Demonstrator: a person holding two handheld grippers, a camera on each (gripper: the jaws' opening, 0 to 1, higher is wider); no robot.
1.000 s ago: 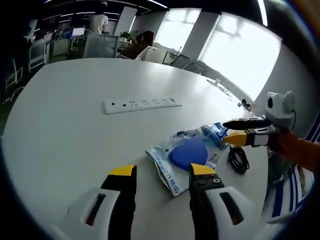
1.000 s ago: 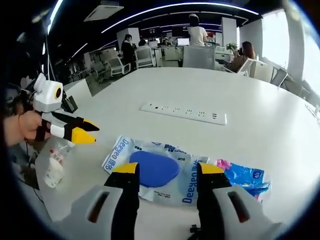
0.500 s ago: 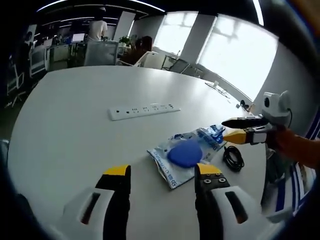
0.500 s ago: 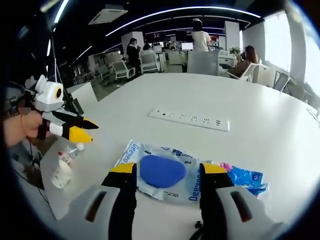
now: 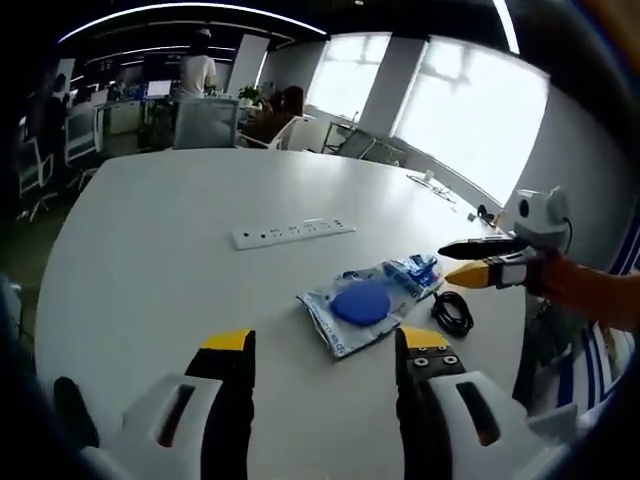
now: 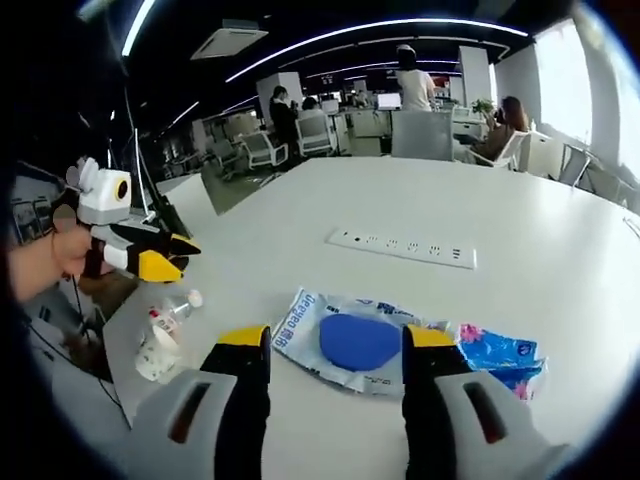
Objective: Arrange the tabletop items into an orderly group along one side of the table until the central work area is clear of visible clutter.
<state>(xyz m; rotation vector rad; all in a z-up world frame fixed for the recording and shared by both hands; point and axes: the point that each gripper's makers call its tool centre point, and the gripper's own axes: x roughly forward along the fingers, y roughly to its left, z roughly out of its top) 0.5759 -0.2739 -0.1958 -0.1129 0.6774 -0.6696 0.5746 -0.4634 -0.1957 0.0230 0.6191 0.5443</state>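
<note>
While sealed, blue pad (image 5: 361,300) inside packet (image 5: 330,317)

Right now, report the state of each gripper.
Left gripper: open, holding nothing.
Right gripper: open, holding nothing.

Open-plan office: desks (image 6: 360,125), swivel chairs (image 6: 262,150).

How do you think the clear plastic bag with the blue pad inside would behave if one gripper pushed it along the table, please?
The bag looks like thin, crinkled film, so it would probably buckle rather than slide as one piece. The blue pad inside looks flat and light, so it should not roll. On the smooth white table it may skid easily.
</note>
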